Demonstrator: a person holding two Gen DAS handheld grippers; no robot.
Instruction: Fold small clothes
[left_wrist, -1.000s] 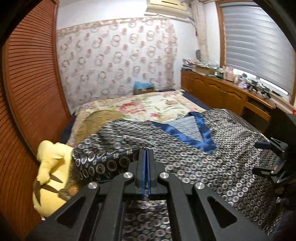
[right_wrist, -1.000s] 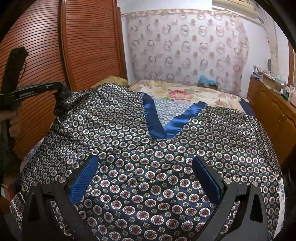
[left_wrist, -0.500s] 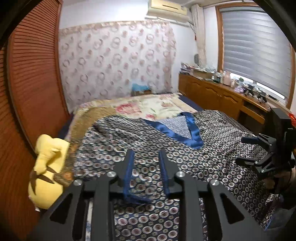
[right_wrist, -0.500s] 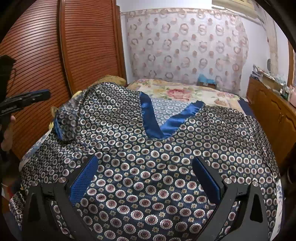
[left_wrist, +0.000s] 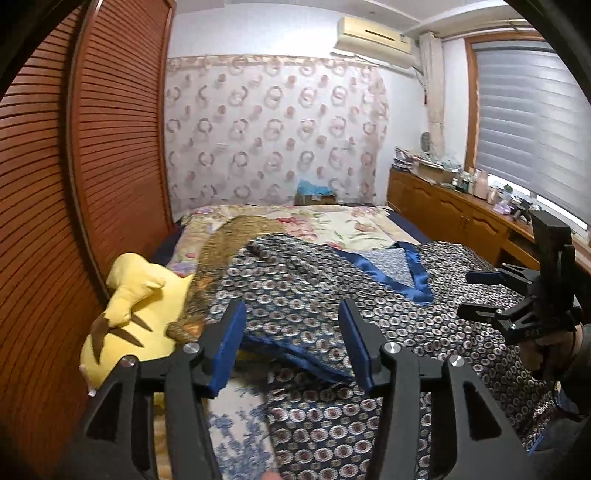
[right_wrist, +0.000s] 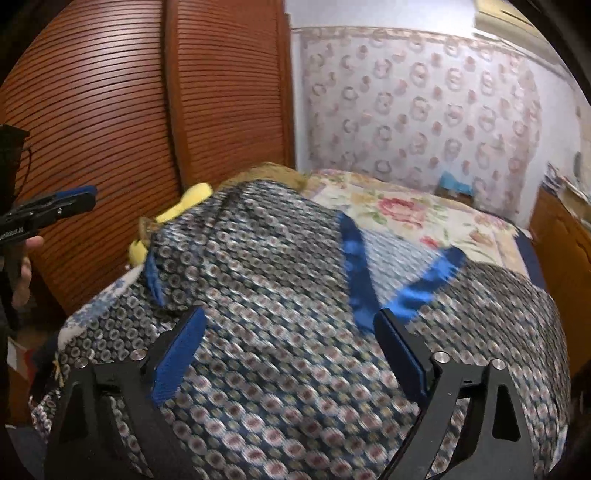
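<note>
A dark blue patterned satin garment (left_wrist: 332, 306) with a bright blue V-neck trim (left_wrist: 413, 273) lies spread front-up on the bed; it also fills the right wrist view (right_wrist: 288, 295). Its left sleeve is folded in over the body, blue cuff edge (left_wrist: 295, 358) showing. My left gripper (left_wrist: 291, 343) is open and empty just above that folded sleeve. My right gripper (right_wrist: 291, 350) is open and empty, hovering above the garment's lower middle. Each gripper shows in the other's view, the right one (left_wrist: 476, 295) and the left one (right_wrist: 74, 201).
A yellow plush toy (left_wrist: 136, 314) lies at the bed's left edge beside the brown slatted wardrobe (left_wrist: 74, 184). A floral bedspread (left_wrist: 332, 221) covers the far half of the bed. A wooden cabinet (left_wrist: 461, 214) with clutter runs along the right wall under the window.
My left gripper opened and let go of the sleeve, which now lies folded over the garment; it drew back and up. My right gripper shifted left and stayed open.
</note>
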